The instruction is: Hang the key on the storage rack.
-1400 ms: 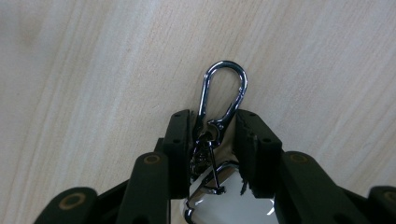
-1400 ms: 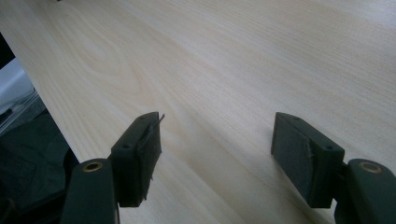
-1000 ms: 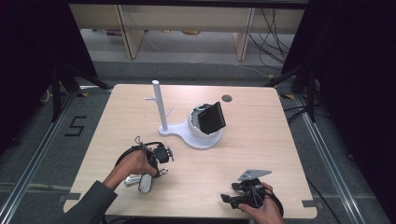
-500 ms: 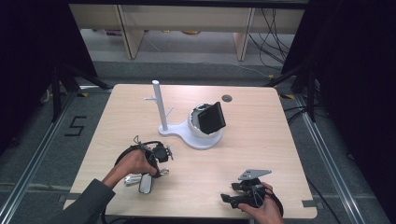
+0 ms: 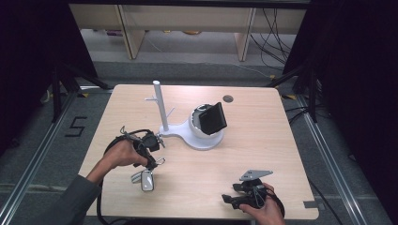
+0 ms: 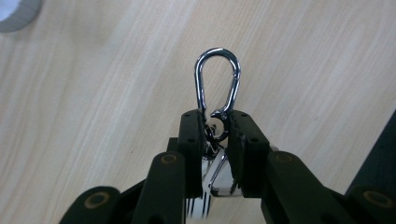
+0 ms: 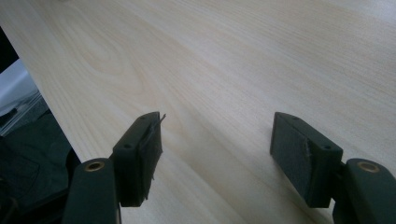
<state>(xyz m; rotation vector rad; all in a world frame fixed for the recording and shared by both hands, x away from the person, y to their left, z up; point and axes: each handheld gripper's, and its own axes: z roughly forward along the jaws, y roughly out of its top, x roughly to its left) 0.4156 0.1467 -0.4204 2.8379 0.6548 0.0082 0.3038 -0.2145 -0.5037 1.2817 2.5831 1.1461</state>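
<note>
My left gripper (image 6: 217, 126) is shut on the lower end of a shiny steel carabiner (image 6: 217, 50), whose loop sticks out past the jaw tips over the wooden table (image 6: 93, 102). A silver tag (image 6: 217, 179) on its ring lies between the jaws, behind the grip. From above, the left gripper (image 5: 151, 157) is held over the table's left front, with the tag (image 5: 147, 181) just below the hand. My right gripper (image 5: 244, 197) rests near the front right edge. Its jaws (image 7: 217, 149) stand wide apart with nothing between them.
A white stand (image 5: 159, 105) with a post and short pegs rises mid-table. Its base (image 5: 197, 139) carries a white round holder with a black rectangular block (image 5: 213, 117). A small round grommet (image 5: 228, 98) sits at the back. The table's front edge (image 5: 187, 216) is close to both hands.
The left hand has risen a little and drawn back left with the carabiner still gripped. The right hand has stayed put.
</note>
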